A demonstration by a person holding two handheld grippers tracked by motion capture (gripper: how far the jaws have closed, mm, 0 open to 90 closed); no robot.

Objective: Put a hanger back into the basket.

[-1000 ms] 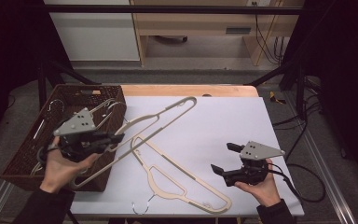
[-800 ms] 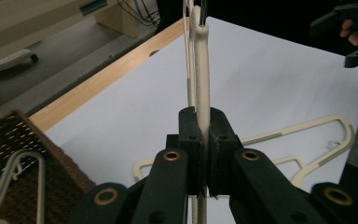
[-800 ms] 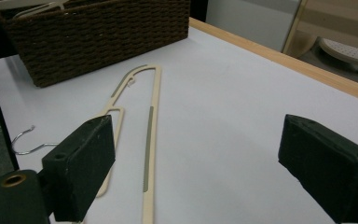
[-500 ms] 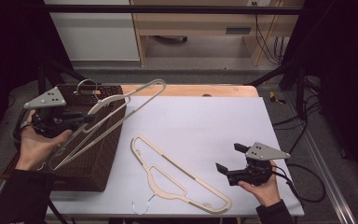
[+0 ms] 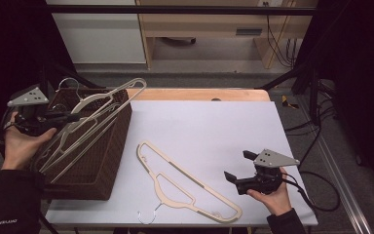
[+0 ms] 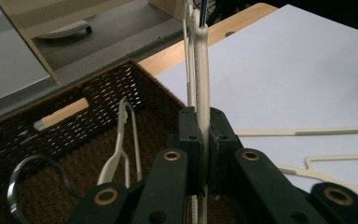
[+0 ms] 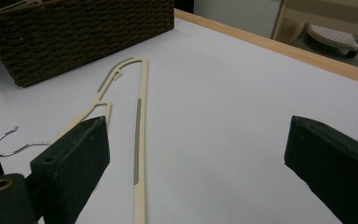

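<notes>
While my left gripper clamps 1 cream hanger over the basket, my right gripper, just widened, holds nothing.

The left gripper now holds its cream plastic hanger over the brown woven basket, farther left than before.

The right gripper has just been opening its jaws, with nothing between them.
</notes>
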